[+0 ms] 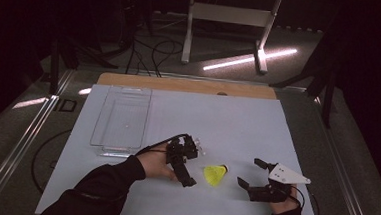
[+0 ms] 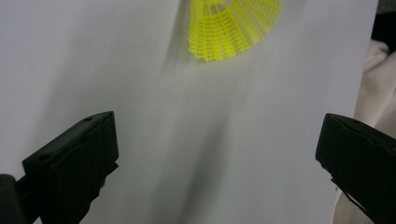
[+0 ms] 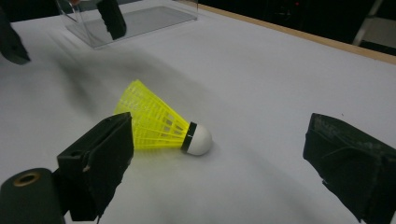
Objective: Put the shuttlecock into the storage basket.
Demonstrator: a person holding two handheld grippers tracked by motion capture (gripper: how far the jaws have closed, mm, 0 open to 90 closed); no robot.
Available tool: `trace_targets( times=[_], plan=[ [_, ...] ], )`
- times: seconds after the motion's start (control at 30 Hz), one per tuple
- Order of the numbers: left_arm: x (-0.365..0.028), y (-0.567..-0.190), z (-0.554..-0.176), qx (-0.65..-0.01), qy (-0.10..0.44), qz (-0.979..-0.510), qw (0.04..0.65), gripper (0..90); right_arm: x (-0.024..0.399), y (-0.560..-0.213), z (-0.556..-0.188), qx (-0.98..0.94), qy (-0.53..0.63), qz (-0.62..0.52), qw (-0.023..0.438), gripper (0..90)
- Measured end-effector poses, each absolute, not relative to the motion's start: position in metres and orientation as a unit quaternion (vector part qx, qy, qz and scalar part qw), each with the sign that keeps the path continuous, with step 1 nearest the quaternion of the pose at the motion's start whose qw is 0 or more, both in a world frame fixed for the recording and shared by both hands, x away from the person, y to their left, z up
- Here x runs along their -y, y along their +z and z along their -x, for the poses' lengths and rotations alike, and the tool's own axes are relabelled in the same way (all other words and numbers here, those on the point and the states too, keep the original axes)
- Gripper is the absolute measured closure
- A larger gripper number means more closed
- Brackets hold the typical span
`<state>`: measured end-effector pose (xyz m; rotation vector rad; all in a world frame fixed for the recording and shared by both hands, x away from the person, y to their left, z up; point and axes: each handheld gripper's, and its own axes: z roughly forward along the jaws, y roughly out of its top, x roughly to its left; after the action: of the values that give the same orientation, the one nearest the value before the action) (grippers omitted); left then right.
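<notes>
Shuttlecock (image 1: 215,174) is the landmark: a yellow plastic one with a white cork tip ringed in black, lying on its side on the white sheet (image 1: 237,125) near the person's edge of the table. In the high view its tip points right and a little away from the person, the open skirt toward the near edge.

Left gripper (image 1: 182,164) sits just left of the shuttlecock, held in a hand (image 1: 156,163) with a dark sleeve. Its jaws are spread wide and hold nothing. In the left gripper view (image 2: 217,154) bare sheet lies between them and the shuttlecock's skirt (image 2: 233,28) is at the top of the frame, beyond the jaw tips and apart from them.

Right gripper (image 1: 252,174) is right of the shuttlecock, near it but not touching, with a grey three-cornered plate on top. Its jaws are also spread and empty. In the right gripper view (image 3: 219,168) the shuttlecock (image 3: 161,126) lies ahead and toward the left jaw; that jaw overlaps the skirt's edge in the picture, and I cannot tell whether they touch.

Clear tray (image 1: 122,118) stands left of and beyond the shuttlecock, well apart from it, with nothing visible inside. In the right gripper view the tray (image 3: 135,18) lies behind the shuttlecock, with the left gripper's jaw before it.
</notes>
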<state>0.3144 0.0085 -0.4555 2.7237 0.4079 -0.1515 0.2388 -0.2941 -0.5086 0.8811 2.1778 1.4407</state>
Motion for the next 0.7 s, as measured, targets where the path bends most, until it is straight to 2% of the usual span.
trace_targets(
  times=[0.4, 0.57, 0.7],
  plan=[
    [0.008, -0.463, -0.323, -0.148, -0.054, -0.962, 0.224, 2.4, 0.294, -0.508, -0.239, -0.775, 0.512, -0.315, 0.197, 8.7],
    [0.015, -0.473, -0.325, -0.136, -0.061, -0.964, 0.22, 8.7, 0.295, -0.508, -0.239, -0.775, 0.513, -0.314, 0.195, 8.7],
    [0.02, -0.478, -0.327, -0.131, -0.07, -0.966, 0.213, 18.2, 0.295, -0.508, -0.239, -0.775, 0.512, -0.315, 0.193, 8.7]
  ],
)
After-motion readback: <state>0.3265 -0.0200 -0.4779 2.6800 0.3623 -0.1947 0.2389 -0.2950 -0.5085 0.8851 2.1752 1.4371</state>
